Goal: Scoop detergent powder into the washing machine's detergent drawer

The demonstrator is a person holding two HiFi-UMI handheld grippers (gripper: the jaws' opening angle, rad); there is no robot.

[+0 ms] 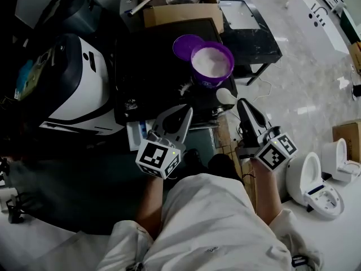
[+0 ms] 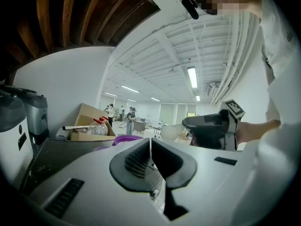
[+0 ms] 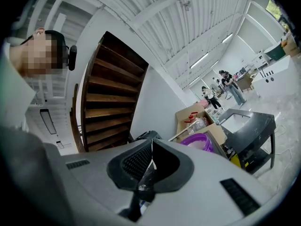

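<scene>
Ahead of both claws stands a black, flat-topped machine (image 1: 152, 66), the largest item in the head view. Beyond it, farther from the claws, sits a brown cardboard box (image 1: 180, 14). A round purple plastic tub (image 1: 210, 79) rests on the machine top, ahead of the right claw (image 1: 240, 103) and just beyond its tips. The tub is uncovered and holds white detergent powder (image 1: 211, 60). A round purple lid (image 1: 185, 45) lies flat on the far-left side of the tub, touching it or nearly so.

The right claw is clamped on the handle of a white round-bowled scoop (image 1: 224, 96). The bowl projects past the claw tips toward the tub, close to its near wall.

The left claw (image 1: 181, 120) is fully closed with nothing between its pads. It is positioned at the front edge of the machine, left of the right claw and apart from it.
</scene>
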